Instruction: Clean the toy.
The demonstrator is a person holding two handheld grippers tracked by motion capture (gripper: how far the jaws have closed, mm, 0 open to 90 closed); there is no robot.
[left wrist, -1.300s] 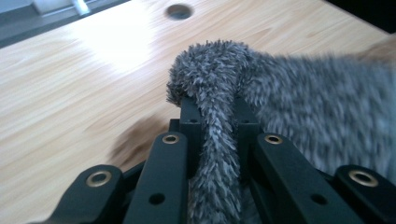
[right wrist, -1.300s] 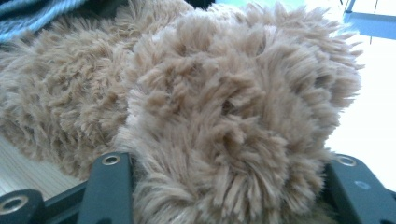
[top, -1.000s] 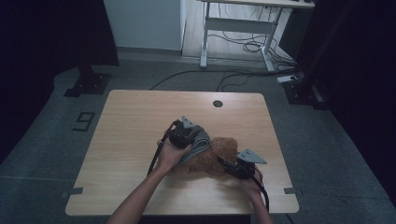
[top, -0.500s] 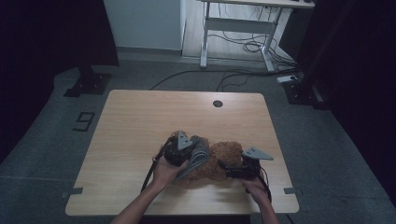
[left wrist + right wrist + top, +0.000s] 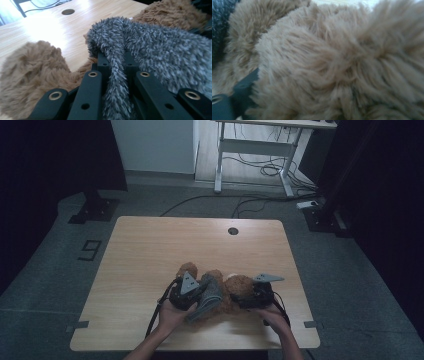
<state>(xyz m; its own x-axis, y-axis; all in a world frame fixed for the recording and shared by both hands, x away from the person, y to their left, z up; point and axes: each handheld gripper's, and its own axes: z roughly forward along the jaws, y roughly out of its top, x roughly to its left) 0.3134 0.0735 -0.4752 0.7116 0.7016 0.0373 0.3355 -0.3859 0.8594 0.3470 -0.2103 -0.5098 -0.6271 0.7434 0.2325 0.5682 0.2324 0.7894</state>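
Observation:
A brown plush toy lies on the wooden table near the front edge, with a grey furry cloth over its middle. My left gripper reaches in from the left and is shut on a fold of that grey furry cloth; the fold stands pinched between the jaws of the left gripper, and a brown plush limb lies beside it. My right gripper comes from the right with its jaws set wide around the plush toy. They have just been closing slightly. One black finger shows, buried in fur.
A round cable hole sits at the table's far edge. Beyond the table stand a desk frame and loose cables on the grey floor. The far and left parts of the tabletop are bare wood.
My left gripper has drawn toward the near edge with the grey cloth, and the plush shifted with it. The right hand has stayed about where it was.

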